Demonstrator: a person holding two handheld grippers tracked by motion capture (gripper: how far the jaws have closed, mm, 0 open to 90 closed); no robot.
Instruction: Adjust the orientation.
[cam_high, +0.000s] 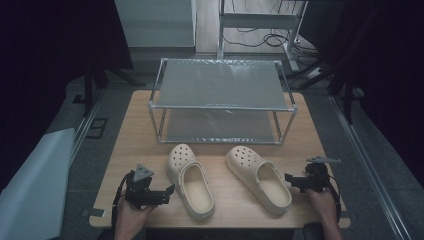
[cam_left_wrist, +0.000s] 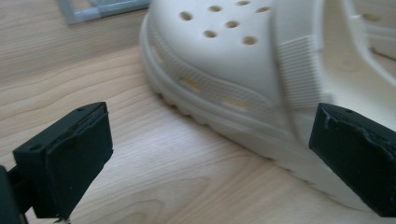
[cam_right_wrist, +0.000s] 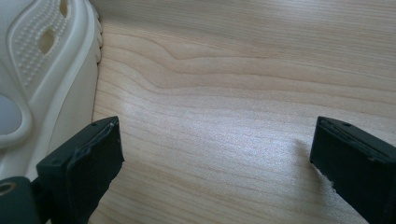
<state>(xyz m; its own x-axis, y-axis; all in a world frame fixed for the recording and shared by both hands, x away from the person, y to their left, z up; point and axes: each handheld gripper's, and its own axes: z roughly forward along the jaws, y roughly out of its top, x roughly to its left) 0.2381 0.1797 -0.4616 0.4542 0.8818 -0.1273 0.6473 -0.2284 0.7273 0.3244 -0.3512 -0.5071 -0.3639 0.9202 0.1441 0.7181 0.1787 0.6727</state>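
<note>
Two cream clogs lie on the wooden table (cam_high: 130, 145), toes toward the rack. The left clog (cam_high: 191, 181) lies just right of my left gripper (cam_high: 167, 192), which is open and held low beside its outer side. In the left gripper view the clog (cam_left_wrist: 243, 70) fills the upper right, and the gripper (cam_left_wrist: 210, 158) has only table between its jaws. The right clog (cam_high: 258, 178) lies left of my right gripper (cam_high: 291, 181), also open. The right gripper view has that clog's side (cam_right_wrist: 46, 70) at the left, beside the gripper (cam_right_wrist: 215, 158) with bare wood between the jaws.
A two-shelf metal rack (cam_high: 222, 101) with grey shelves stands at the back of the table, its frame corner (cam_left_wrist: 88, 11) in the left gripper view. Bare wood lies between the clogs and along the table's sides. The floor beyond holds cables and stands.
</note>
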